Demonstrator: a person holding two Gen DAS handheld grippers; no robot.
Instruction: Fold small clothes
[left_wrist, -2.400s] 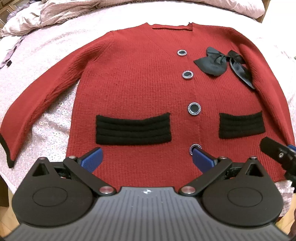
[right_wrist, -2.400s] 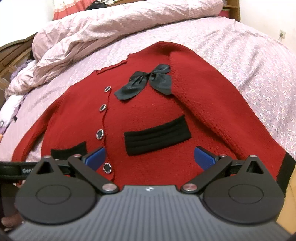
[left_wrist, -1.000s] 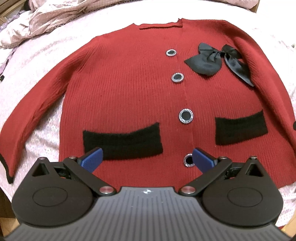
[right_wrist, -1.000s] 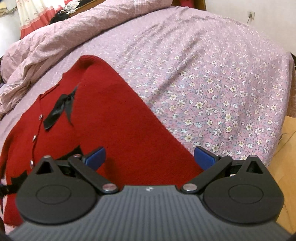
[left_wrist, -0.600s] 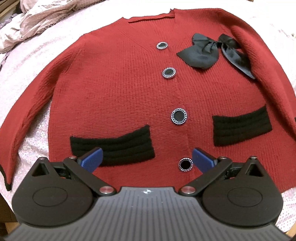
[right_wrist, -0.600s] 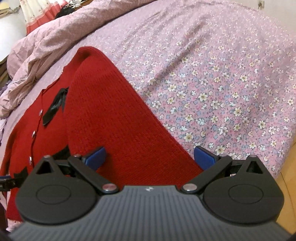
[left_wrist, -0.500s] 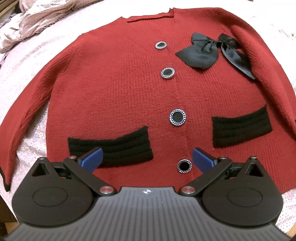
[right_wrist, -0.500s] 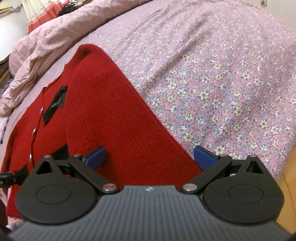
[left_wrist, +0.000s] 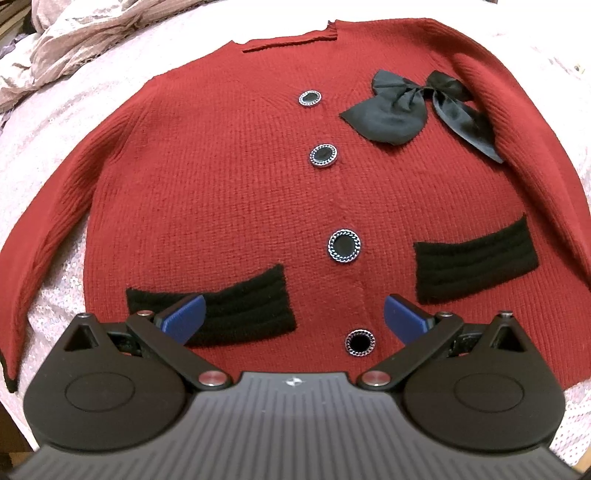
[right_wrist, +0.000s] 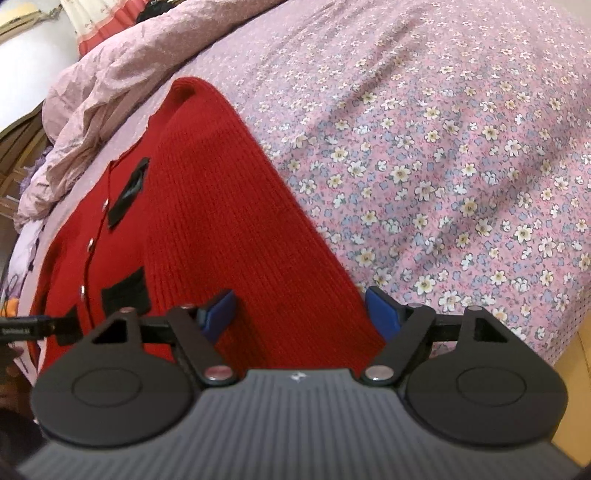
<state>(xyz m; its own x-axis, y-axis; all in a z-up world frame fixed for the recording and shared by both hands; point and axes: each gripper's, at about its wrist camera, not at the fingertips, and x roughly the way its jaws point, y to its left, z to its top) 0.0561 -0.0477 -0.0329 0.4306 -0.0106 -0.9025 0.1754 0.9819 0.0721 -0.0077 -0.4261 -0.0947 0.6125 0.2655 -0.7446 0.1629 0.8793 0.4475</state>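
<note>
Red cardigan (left_wrist: 236, 192) lies flat, front up, buttoned, on the floral bedsheet (right_wrist: 461, 155); black bow (left_wrist: 402, 110) at far right of its chest, crumpled duvet (right_wrist: 122, 85) at far left. L gripper (left_wrist: 293, 317) spread wide over near hem, nothing between pads. R gripper (right_wrist: 299, 308) has just been closing, jaws straddling the sleeve (right_wrist: 236, 221) on the cardigan's right edge, pads (right_wrist: 382, 310) not yet pressing it.

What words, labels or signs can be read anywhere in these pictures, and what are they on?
Small white print on the black bar at the left edge of the right wrist view: too blurred to read.
A small white emblem, no letters, on each gripper body.
Nothing on the red cardigan or the floral bedsheet.
</note>
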